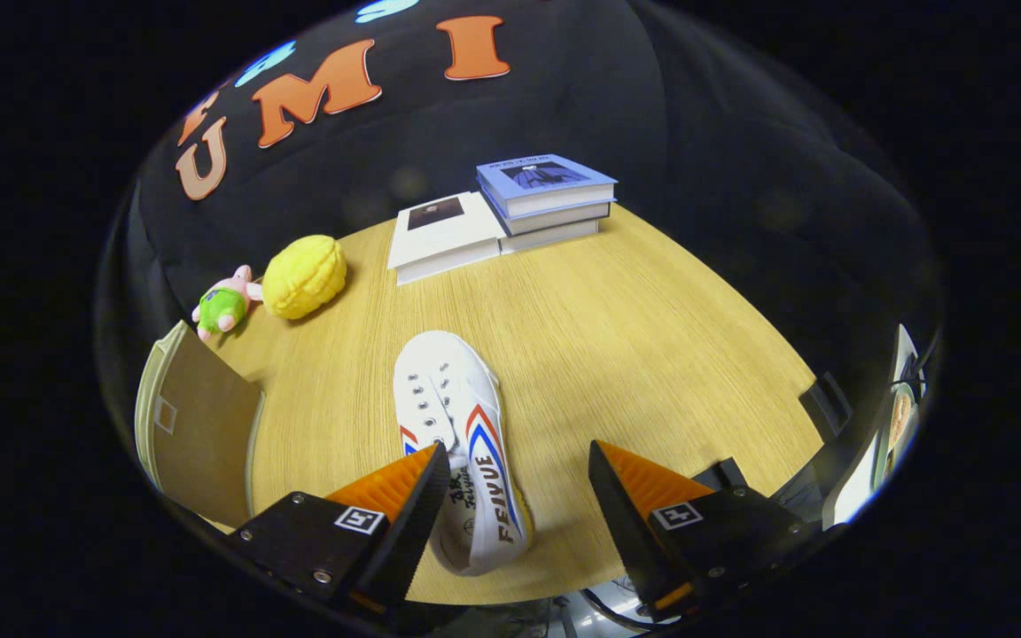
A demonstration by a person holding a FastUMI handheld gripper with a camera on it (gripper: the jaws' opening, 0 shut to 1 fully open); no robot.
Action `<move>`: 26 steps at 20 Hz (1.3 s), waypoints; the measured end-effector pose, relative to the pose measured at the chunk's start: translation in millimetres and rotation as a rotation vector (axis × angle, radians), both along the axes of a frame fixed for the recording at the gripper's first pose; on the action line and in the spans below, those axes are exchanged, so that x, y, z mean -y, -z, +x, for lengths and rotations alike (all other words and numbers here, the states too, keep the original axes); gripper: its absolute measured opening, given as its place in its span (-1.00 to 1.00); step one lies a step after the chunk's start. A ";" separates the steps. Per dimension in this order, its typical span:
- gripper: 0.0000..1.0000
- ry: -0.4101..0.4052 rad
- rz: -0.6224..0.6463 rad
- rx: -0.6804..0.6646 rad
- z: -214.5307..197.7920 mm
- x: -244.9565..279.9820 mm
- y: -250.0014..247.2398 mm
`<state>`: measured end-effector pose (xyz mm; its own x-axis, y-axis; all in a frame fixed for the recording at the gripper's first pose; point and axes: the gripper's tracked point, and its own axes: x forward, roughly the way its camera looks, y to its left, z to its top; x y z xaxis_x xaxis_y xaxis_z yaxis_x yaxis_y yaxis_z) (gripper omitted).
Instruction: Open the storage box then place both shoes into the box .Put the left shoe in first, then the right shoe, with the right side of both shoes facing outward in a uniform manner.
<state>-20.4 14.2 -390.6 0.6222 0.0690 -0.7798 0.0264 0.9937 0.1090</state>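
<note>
The wooden table [635, 337] carries, at its far edge, a stack of books [546, 190] with a white book [444, 235] lying beside it, then off to the left a yellow plush [304, 276] and a small pink-and-green toy [222, 306], while the brown flap of the storage box [200, 425] stands at the table's left edge. The gripper [518, 492] is spread wide, grasping nothing. The white shoe [462, 443], with red and blue stripes on its side, lies toe pointing away between the fingers, its heel close against the left finger [404, 496].

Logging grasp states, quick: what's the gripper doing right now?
Gripper: open, holding nothing; the shoe lies between its fingers, against the left one.
</note>
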 end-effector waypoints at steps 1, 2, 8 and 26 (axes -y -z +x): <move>0.83 -0.009 0.005 -0.021 -1.6 -2.5 9.1; 0.72 -0.016 0.011 -0.041 -3.8 -4.6 17.6; -0.12 -0.021 0.069 -0.114 -5.6 -20.0 39.1; -0.99 0.057 0.199 0.073 -1.9 -98.7 -100.9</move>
<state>-22.3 112.9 -289.6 0.6841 0.1800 -0.7069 0.0664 0.9497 0.3060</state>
